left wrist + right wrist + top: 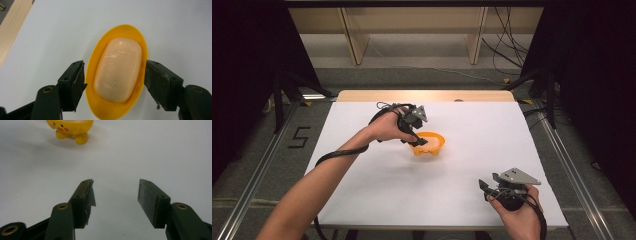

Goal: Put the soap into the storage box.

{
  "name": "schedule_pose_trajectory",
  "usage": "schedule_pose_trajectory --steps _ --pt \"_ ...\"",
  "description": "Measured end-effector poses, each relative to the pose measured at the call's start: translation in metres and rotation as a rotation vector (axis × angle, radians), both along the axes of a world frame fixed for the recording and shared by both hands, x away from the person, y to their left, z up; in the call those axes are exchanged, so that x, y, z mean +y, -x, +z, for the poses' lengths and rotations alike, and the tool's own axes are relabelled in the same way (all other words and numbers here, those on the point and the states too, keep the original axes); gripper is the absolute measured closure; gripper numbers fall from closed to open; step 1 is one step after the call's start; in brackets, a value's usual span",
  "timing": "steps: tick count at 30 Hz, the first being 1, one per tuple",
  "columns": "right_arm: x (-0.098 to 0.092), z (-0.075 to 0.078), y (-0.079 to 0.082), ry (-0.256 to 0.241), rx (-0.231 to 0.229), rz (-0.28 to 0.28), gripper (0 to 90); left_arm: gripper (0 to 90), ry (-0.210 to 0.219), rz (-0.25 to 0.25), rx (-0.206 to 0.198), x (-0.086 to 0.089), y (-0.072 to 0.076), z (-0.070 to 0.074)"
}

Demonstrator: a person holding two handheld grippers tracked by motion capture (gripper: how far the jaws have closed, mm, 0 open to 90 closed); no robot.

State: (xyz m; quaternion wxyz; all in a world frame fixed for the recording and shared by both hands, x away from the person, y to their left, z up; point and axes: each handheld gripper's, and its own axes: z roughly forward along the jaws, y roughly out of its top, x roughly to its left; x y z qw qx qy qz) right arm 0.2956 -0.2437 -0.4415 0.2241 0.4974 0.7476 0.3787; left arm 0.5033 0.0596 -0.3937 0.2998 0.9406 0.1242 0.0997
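Observation:
A yellow oval dish (429,143) stands on short feet near the middle of the white table; a cartoon face shows on its side (71,130) in the right gripper view. A pale peach soap bar (118,68) lies inside the dish (92,61). My left gripper (418,140) hangs just over the dish, open, its jaws straddling the dish rim (115,85) on both sides without closing on it. My right gripper (490,189) rests low near the front right of the table, open, with bare table between its jaws (115,202).
The white table sheet (362,195) ends in a light wooden strip (427,95) at the far edge. Black cables trail from both grippers. Wooden frame legs (354,37) and loose cables lie on the floor beyond the table.

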Motion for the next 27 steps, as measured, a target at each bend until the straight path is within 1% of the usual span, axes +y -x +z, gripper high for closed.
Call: schedule_pose_trajectory --steps 1,2,3,4,5,7,8,9,10,11,13,14,15,16,17,18,19,20,21,22,24,26,27 --pt "0.000 0.000 0.000 -0.001 -0.001 0.000 46.3 31.6 0.003 0.001 -0.014 0.003 0.004 0.003" --pt "-0.001 0.000 0.000 0.010 -0.012 0.006 46.3 31.5 0.030 0.020 -0.014 0.005 0.007 0.003" --pt "-0.001 0.001 0.000 0.011 -0.014 0.004 46.3 31.2 0.031 0.020 -0.014 0.008 0.010 0.005" --pt "-0.002 0.000 -0.001 -0.001 -0.002 0.022 46.3 30.4 0.019 0.018 -0.010 0.013 0.013 0.007" --pt "-0.002 0.000 -0.001 0.000 0.000 0.011 46.3 29.8 0.021 0.024 -0.012 0.018 0.019 0.009" --pt "-0.002 0.000 -0.001 0.004 -0.002 0.014 46.3 29.1 0.037 0.038 -0.008 0.027 0.030 0.008" --pt "-0.002 0.000 -0.001 0.015 -0.022 0.010 46.2 29.1 0.025 0.025 -0.003 0.032 0.035 0.009" --pt "-0.001 -0.001 -0.001 0.011 -0.011 0.017 46.3 29.2 0.005 0.017 0.004 0.037 0.038 0.009" --pt "0.000 -0.001 -0.001 0.012 -0.008 0.015 46.4 29.2 0.008 0.024 -0.004 0.044 0.045 0.009" --pt "0.000 0.000 -0.001 0.019 0.001 0.020 46.5 29.4 0.001 0.035 -0.007 0.051 0.049 0.009" --pt "0.001 0.000 0.000 0.008 0.007 0.024 46.5 30.4 0.009 0.079 -0.002 0.063 0.056 0.009" --pt "0.001 0.000 0.000 0.010 0.003 0.025 46.5 30.6 0.027 0.128 -0.008 0.071 0.061 0.008" --pt "0.001 0.000 -0.001 0.014 0.001 0.025 46.5 31.5 0.052 0.179 0.009 0.078 0.065 0.006" --pt "0.001 -0.001 -0.001 0.016 0.002 0.024 46.5 31.8 0.065 0.206 0.018 0.083 0.068 0.006" --pt "0.004 0.000 0.001 -0.009 0.036 -0.006 46.5 31.8 0.081 0.252 0.029 0.091 0.073 0.003" --pt "0.001 -0.002 -0.002 0.019 0.000 0.028 46.5 31.9 0.089 0.269 0.027 0.096 0.076 0.001" --pt "0.001 -0.002 -0.002 0.024 0.003 0.028 46.5 31.9 0.091 0.287 0.021 0.103 0.080 -0.001" --pt "0.002 -0.002 -0.002 0.018 0.009 0.033 46.5 31.9 0.075 0.292 0.015 0.111 0.086 -0.005" --pt "0.002 -0.002 -0.002 0.011 0.004 0.033 46.5 31.8 0.080 0.292 0.019 0.117 0.091 -0.008" --pt "0.005 -0.002 0.000 -0.006 0.012 0.016 46.5 31.8 0.077 0.298 0.025 0.121 0.096 -0.011" --pt "0.003 -0.002 -0.001 0.019 -0.005 0.029 46.4 31.8 0.076 0.311 0.029 0.134 0.109 -0.020" --pt "0.003 -0.002 -0.002 0.013 0.008 0.035 46.4 31.8 0.076 0.325 0.028 0.147 0.122 -0.029" --pt "0.002 -0.003 -0.002 0.026 -0.002 0.032 46.4 31.8 0.082 0.349 0.044 0.153 0.129 -0.034"
